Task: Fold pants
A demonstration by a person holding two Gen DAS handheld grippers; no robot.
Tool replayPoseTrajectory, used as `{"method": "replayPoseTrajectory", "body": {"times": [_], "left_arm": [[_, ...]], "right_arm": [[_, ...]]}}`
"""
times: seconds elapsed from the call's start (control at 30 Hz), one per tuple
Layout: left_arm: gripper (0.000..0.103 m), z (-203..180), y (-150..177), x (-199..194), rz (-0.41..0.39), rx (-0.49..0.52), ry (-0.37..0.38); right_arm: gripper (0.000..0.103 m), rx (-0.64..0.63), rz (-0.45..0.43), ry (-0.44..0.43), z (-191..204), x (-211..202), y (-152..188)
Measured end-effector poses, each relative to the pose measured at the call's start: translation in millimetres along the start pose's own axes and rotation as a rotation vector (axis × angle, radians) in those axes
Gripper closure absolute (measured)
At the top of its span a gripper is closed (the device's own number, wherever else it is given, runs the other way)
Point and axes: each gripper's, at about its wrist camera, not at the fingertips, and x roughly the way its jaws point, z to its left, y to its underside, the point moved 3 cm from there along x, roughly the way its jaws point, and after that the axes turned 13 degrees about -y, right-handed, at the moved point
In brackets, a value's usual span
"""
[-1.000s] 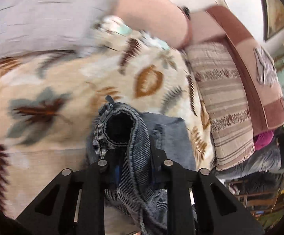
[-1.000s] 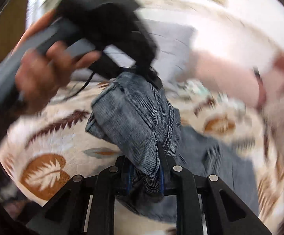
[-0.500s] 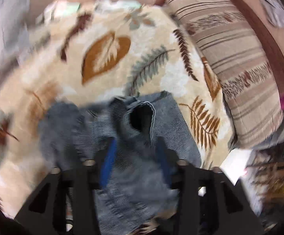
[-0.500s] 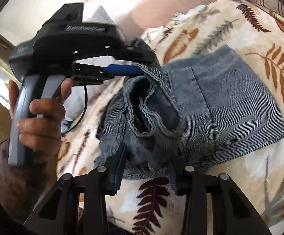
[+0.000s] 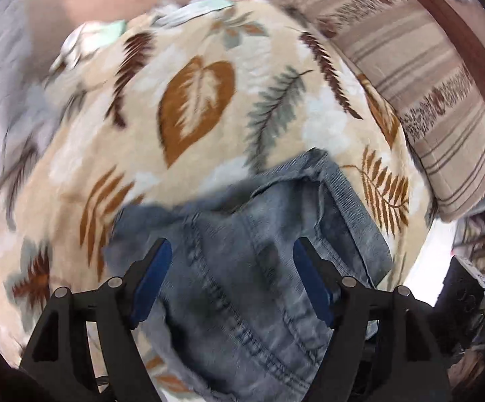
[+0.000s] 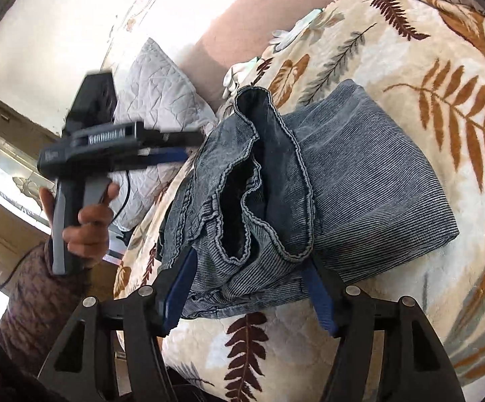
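Note:
The blue-grey denim pants (image 6: 359,181) lie folded in a bundle on the leaf-patterned blanket (image 6: 443,77); the hem ends stand up loosely on top (image 6: 255,174). My right gripper (image 6: 249,268) is open, its blue pads astride the near edge of the bundle. My left gripper (image 5: 232,251) is open just above the pants (image 5: 242,268), and it also shows in the right wrist view (image 6: 175,150) at the bundle's far left side, held by a hand.
A striped pillow (image 5: 436,77) lies at the blanket's right edge. A grey quilted pillow (image 6: 162,83) and a pink bolster (image 6: 259,23) lie behind the pants. A small white cloth (image 6: 292,30) sits near the bolster.
Both grippers held the pants' hem a second ago. They lowered it onto the folded bundle and opened; the pants now rest on the blanket and the left gripper has drawn back slightly.

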Motion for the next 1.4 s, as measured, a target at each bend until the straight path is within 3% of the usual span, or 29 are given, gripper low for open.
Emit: {"method": "replayPoseTrajectory", "body": {"times": [0.33,0.87,0.9,0.93,0.97,1.0,1.07,1.1,1.13,1.27,1.4], "left_arm": [[0.028,-22.3,-7.7,11.3,-0.009,0.087,-0.041],[0.028,-20.1,-3.5,23.6,-0.011,0.059,-0.072],[0.029,-19.8,-1.1,27.8,-0.003,0.044,-0.064],[0.041,-19.5,2.9,32.0,0.008,0.018,-0.038],[0.045,-18.9,5.7,33.1,0.007,-0.001,-0.035],[0.048,-16.4,10.1,31.1,-0.022,-0.029,-0.042],[0.061,-11.5,13.8,23.7,-0.046,-0.084,-0.004],[0.085,-8.3,15.2,17.1,-0.040,-0.137,0.077],[0.084,-6.6,14.5,12.6,-0.032,-0.171,0.101],[0.084,-20.5,2.4,-6.3,-0.061,-0.169,0.077],[0.084,-51.1,-24.9,-18.1,-0.103,-0.169,0.084]], "right_arm": [[0.037,-0.005,0.007,0.013,-2.6,6.9,-3.3],[0.037,0.044,-0.036,-0.007,-6.6,9.7,-7.8],[0.041,0.050,-0.038,-0.008,-7.0,10.1,-8.2],[0.048,0.050,-0.040,-0.013,-6.7,10.0,-8.6],[0.074,0.041,-0.031,-0.022,-3.8,10.5,-9.6],[0.088,0.030,-0.024,-0.021,-0.9,10.0,-9.9],[0.089,0.017,-0.032,-0.046,5.5,5.8,-10.4],[0.090,0.017,-0.041,-0.069,8.9,2.1,-11.7],[0.091,0.020,-0.051,-0.090,11.4,-1.5,-13.8],[0.091,0.037,-0.111,-0.161,17.3,-25.0,-28.6],[0.092,0.050,-0.207,-0.154,6.7,-57.1,-42.2]]}}
